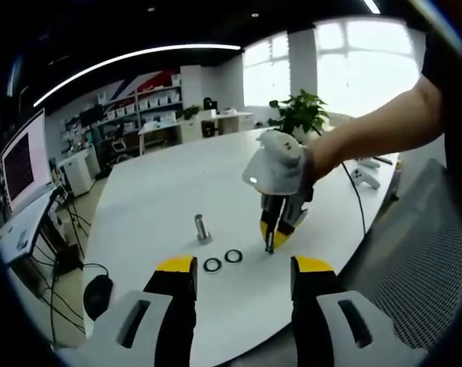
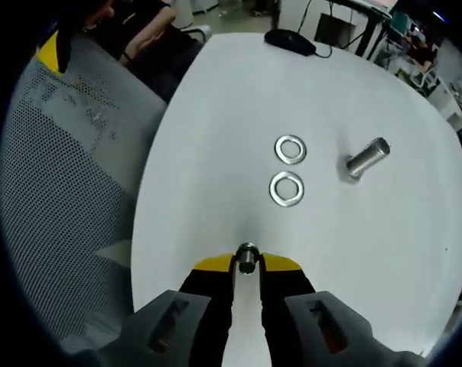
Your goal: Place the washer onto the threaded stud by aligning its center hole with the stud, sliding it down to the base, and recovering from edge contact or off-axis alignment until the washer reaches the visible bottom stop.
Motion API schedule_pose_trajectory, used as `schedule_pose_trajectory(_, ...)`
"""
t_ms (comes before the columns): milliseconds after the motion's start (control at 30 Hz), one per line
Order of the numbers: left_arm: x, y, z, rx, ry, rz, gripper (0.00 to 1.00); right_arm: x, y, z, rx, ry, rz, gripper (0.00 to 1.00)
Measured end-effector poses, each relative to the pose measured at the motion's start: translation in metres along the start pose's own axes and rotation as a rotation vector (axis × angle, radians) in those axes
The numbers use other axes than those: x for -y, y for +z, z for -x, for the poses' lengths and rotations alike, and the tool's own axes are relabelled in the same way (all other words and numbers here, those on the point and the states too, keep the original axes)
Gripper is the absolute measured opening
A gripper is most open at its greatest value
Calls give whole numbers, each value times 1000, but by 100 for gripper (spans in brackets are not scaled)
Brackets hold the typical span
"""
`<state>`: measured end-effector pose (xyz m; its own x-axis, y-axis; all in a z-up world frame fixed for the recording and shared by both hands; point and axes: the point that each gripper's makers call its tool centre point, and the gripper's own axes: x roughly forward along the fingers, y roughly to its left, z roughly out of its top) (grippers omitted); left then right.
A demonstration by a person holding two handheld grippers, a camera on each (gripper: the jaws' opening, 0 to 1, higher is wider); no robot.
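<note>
Right gripper view: right tongs [image 2: 247, 264] grip the stud [image 2: 247, 258] near two washers [image 2: 286, 188]

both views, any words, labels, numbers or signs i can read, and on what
None can be read.
Monitor: something on screen, too blurred to read.
Far wall: red and blue graphic, no letters legible.
Washers, stud, table, right claw: no markings visible.

At the bottom centre, the right gripper [image 2: 247, 267] pinches a small metal stud [image 2: 247, 258]. Two washers [image 2: 290, 149] [image 2: 285, 188] lie mid-frame on the white table [image 2: 216, 115]; a metal cylinder [image 2: 366, 158] stands right of them.
</note>
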<state>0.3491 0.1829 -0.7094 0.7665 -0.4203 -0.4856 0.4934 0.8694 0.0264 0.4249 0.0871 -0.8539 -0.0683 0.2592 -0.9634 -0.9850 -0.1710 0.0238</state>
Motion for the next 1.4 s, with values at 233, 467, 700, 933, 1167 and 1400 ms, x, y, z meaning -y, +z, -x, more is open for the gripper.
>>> schedule_pose_trajectory(233,1,0,0,-3,-8,1,47,-1,-2,-5,-13,4,5,14)
schedule_pose_trajectory(467,2,-1,-1,-12,-10,-4,47,-1,-1,-3,2,9,-1,15)
schedule_pose_trajectory(700,3,-2,-1,-13,-12,-8,46,3,-14,14,28,-17,-57,21)
schedule_pose_trajectory(933,3,-2,-2,-15,-12,-10,46,6,-42,24,54,-27,-160,22)
schedule_pose_trajectory(1167,2,-4,-3,-22,-15,-18,46,16,-59,27,80,-81,-252,22)
schedule_pose_trajectory(1400,2,-4,-2,-26,-12,-19,46,30,-69,14,72,-127,-332,22)
